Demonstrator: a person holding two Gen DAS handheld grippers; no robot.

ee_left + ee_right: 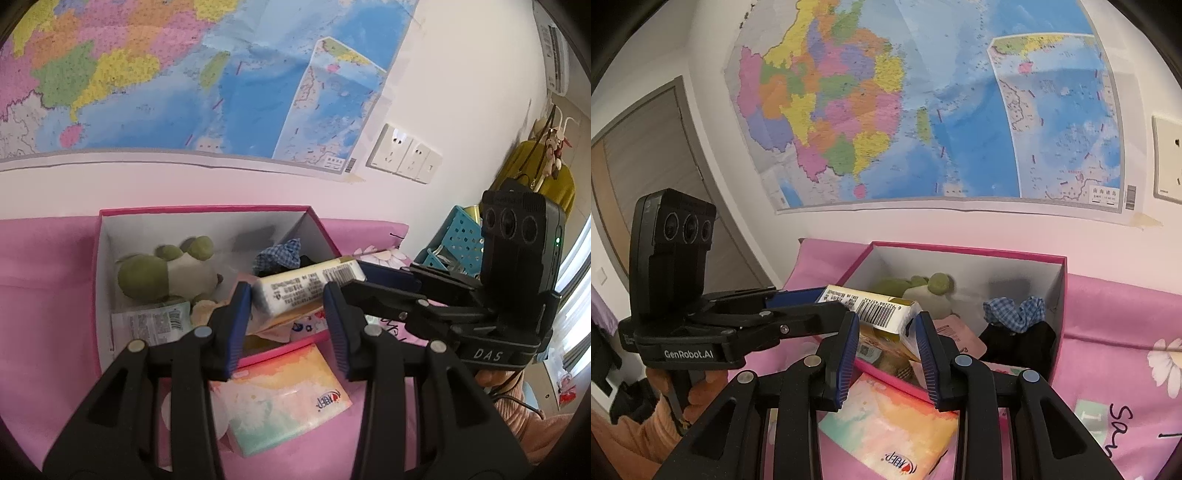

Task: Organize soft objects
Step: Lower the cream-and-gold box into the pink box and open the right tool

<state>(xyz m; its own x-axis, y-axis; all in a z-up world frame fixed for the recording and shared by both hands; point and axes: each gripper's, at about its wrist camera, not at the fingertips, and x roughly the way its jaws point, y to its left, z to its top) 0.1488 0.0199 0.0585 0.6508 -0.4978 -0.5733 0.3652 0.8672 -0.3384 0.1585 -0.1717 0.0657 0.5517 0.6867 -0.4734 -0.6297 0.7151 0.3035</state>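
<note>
A pink box (105, 280) (1060, 306) stands open on the pink bed. Inside lie a green frog plush (162, 271) (923, 286), a blue checked scrunchie (280, 253) (1015, 310), a black cloth (1019, 339) and small packets (155, 323). A white and yellow tissue pack (306, 286) (875, 310) is held over the box between both grippers. My left gripper (286, 325) has its fingers on either end of the pack. My right gripper (888, 354) does the same from the other side. A pastel tissue pack (280, 402) (886, 432) lies on the bed in front of the box.
A large map (923, 110) covers the wall behind the box, with wall sockets (404, 153) to its right. A blue perforated basket (458, 236) stands at the bed's right end. A door (646, 162) is at the left.
</note>
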